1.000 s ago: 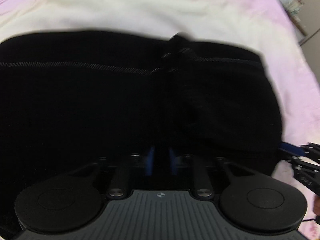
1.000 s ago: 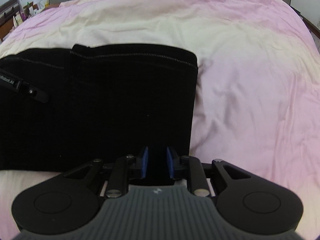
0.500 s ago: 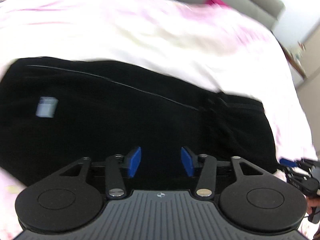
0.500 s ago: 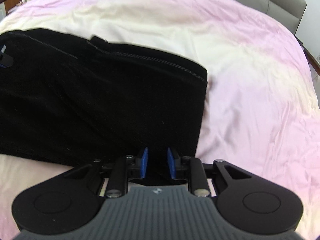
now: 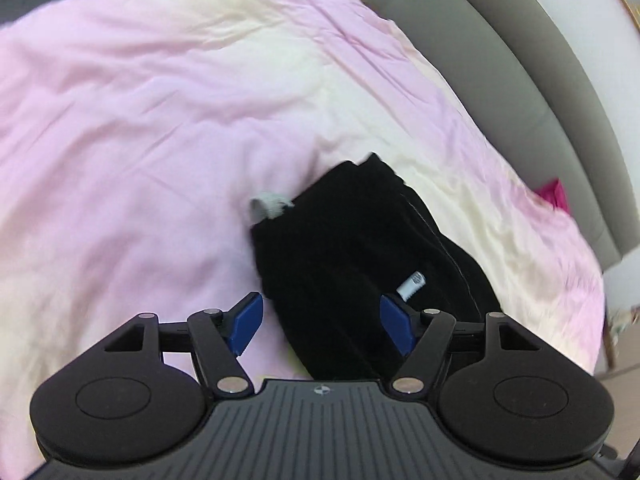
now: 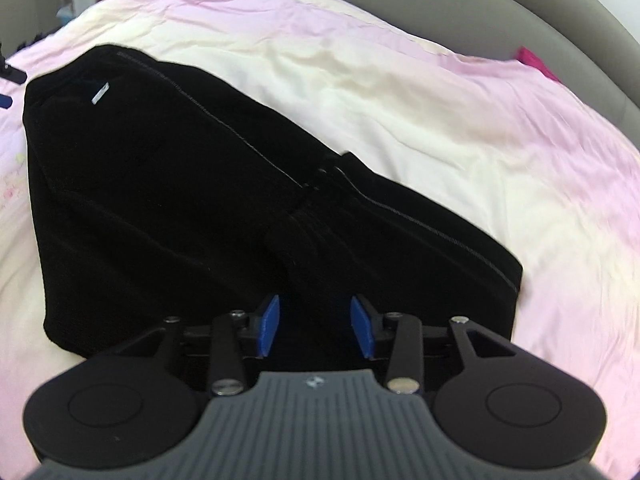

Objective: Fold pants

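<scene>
Pants lie folded on bedspread under both pairs of opening, empty fingers.

The left tongs are sitting at six o'clock in the picture, their jaws opening, blue pads spread wide. The black pants are lying folded on the pink and cream bed cover, running from the centre down toward six o'clock; their near end is showing in the gap between the pads, but neither pad is pressing on the cloth. A small white tag is resting on the pants toward four o'clock of centre. A grey scrap, too blurred to tell, is sticking out at the pants' ten o'clock corner. A grey headboard is curving from twelve to three o'clock, with something magenta beside it at three.
</scene>
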A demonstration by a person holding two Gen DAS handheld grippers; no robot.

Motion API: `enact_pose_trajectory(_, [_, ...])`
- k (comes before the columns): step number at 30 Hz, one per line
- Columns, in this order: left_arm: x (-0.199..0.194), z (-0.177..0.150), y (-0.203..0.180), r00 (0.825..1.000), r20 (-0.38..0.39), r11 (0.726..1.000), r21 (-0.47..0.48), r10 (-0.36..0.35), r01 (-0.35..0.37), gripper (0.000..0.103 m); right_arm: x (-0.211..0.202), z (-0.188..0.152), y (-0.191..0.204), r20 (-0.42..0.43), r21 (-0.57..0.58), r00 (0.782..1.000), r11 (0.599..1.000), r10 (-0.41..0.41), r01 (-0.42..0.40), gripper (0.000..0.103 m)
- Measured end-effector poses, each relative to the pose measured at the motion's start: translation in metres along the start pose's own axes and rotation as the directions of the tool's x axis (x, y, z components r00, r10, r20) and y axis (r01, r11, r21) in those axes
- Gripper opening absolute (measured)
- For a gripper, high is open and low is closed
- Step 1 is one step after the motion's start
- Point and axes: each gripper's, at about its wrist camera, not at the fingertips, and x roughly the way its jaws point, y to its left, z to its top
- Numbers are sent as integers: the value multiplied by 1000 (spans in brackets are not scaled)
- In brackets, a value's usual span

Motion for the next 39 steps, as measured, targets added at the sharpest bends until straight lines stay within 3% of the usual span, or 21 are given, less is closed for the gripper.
enact_pose_trajectory(4, [11, -2, 34, 997, -6, 992, -99, -76, 75, 81, 17, 29, 5, -34, -88, 999, 996, -23, 20, 32])
enact_pose_trajectory(11, [54, -3, 49, 988, 2, 968, -198, -155, 152, 78, 62, 66, -7, -96, -153, 995, 988, -33, 18, 29])
enact_pose_trajectory(15, [67, -4, 47, 986, 10, 962, -217, -169, 167, 62, 98, 81, -6, -144, -124, 989, 991, 26, -44, 24])
enact_pose_trajectory(18, [68, -4, 43, 988, 20, 967, -206, -150, 151, 51, 120, 82, -2, -202, -80, 975, 990, 94, -112, 0])
enact_pose_trajectory(21, [63, -5, 42, 988, 36, 966, -207, -148, 153, 34, 132, 84, 2, -214, -83, 973, 991, 83, -103, 0])
enact_pose_trajectory(23, [56, -4, 35, 988, 49, 971, -187, -145, 151, 30, 133, 84, 6, -211, -83, 974, 991, 81, -100, 0])
enact_pose_trajectory(30, [4, 6, -36, 980, 100, 982, -58, -172, 178, 26, 104, 81, 7, -137, -31, 990, 998, 45, -50, 0])
enact_pose_trajectory(34, [-27, 1, -106, 971, 110, 977, 61, -212, 206, 26, 64, 62, -11, -86, 30, 994, 998, 64, -62, 14])
enact_pose_trajectory(39, [-50, -25, -206, 966, 91, 949, 229, -243, 217, 26, 16, 28, -51, -29, 152, 996, 985, 88, -83, 17])
